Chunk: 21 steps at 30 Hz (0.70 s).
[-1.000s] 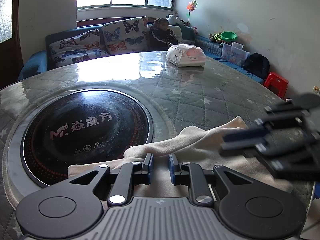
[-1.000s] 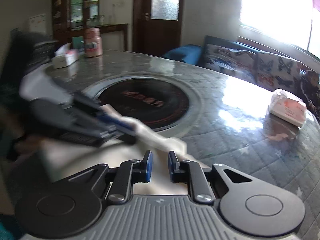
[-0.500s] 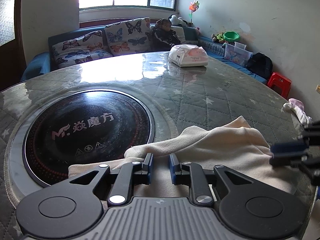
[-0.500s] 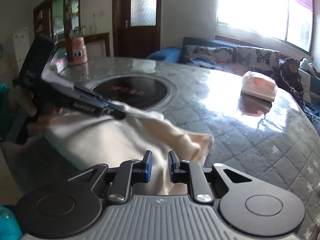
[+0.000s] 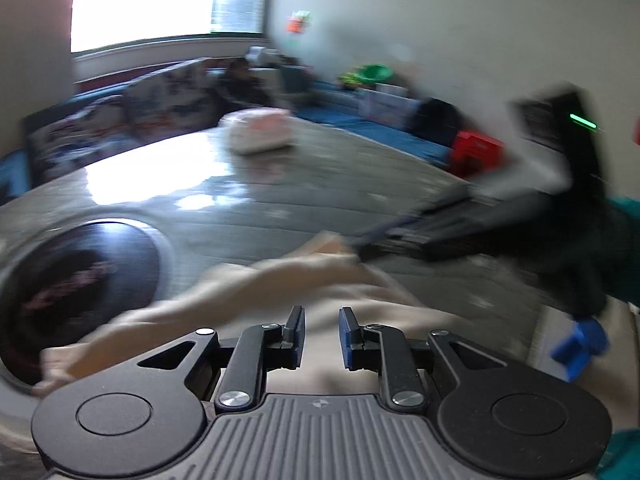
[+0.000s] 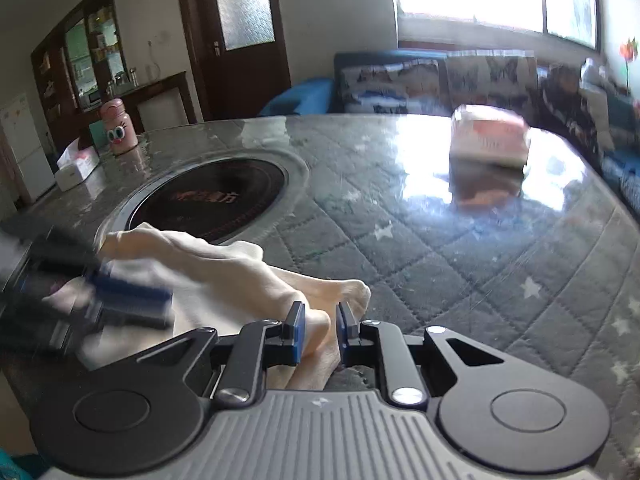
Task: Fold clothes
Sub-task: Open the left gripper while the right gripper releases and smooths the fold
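A cream cloth (image 5: 248, 300) lies bunched on the round table near its front edge, partly over the black hotplate (image 5: 80, 272). My left gripper (image 5: 322, 338) hovers over the cloth's near part with a narrow gap between its blue pads and nothing clearly held. My right gripper (image 6: 318, 334) sits at the cloth's right corner (image 6: 320, 300), with a fold of cloth lying between its slightly parted pads. Each gripper shows blurred in the other's view: the right one (image 5: 460, 232) at the cloth's far corner, the left one (image 6: 120, 300) over the cloth's left side.
A tissue pack (image 6: 488, 138) lies on the far side of the quilted table cover (image 6: 440, 240). A pink bottle (image 6: 116, 126) and a white box (image 6: 76, 166) stand at the far left. A sofa (image 6: 420, 80) lies beyond the table. A red stool (image 5: 476, 152) stands by the wall.
Both grippers have moved fast; the left view is now blurred. The right gripper has come in to the cloth's right corner, which is now lifted into a fold between its pads.
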Each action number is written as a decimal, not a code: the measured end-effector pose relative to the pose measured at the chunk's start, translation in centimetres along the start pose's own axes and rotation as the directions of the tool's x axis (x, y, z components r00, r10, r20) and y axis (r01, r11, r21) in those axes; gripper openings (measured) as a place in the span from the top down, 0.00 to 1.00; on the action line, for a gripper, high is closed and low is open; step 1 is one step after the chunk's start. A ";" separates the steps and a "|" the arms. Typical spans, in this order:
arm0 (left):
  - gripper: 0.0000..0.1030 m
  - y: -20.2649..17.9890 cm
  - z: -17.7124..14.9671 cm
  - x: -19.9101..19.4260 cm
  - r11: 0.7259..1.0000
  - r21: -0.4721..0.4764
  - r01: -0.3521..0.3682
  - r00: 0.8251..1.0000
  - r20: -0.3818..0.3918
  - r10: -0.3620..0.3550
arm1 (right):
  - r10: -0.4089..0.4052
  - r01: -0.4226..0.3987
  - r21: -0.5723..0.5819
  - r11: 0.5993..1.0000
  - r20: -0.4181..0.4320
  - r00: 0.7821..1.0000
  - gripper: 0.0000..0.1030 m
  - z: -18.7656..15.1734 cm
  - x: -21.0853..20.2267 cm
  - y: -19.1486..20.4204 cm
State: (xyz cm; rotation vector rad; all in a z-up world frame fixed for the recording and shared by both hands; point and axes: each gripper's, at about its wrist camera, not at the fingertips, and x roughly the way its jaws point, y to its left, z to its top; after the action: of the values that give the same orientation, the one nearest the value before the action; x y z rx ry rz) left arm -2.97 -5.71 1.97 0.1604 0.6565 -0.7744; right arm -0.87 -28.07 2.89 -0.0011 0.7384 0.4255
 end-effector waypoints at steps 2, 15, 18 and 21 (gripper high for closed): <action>0.80 -1.4 -0.2 0.5 0.998 0.026 0.051 0.999 -0.012 -0.051 | 0.031 -0.031 0.025 0.999 -0.025 0.999 0.85 0.0 0.9 -0.5; 0.73 -4.0 -0.8 2.2 0.985 0.051 0.164 0.986 -0.022 -0.163 | -0.028 0.027 -0.065 0.998 -0.009 1.000 0.96 0.5 2.0 0.9; 0.68 -3.8 -1.2 1.3 0.987 0.039 0.156 0.988 -0.006 -0.156 | -0.026 0.024 -0.071 0.997 -0.020 0.999 0.96 0.0 2.9 0.6; 0.67 -3.5 -1.5 0.4 0.989 0.027 0.149 0.989 0.011 -0.149 | -0.032 0.030 -0.079 0.996 -0.031 0.999 0.93 0.3 2.9 0.5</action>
State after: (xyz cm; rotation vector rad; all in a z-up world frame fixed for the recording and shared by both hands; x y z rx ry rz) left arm -5.93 -7.91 0.86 0.1311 0.6514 -0.9273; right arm 1.02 -26.49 1.28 -0.0932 0.7521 0.4257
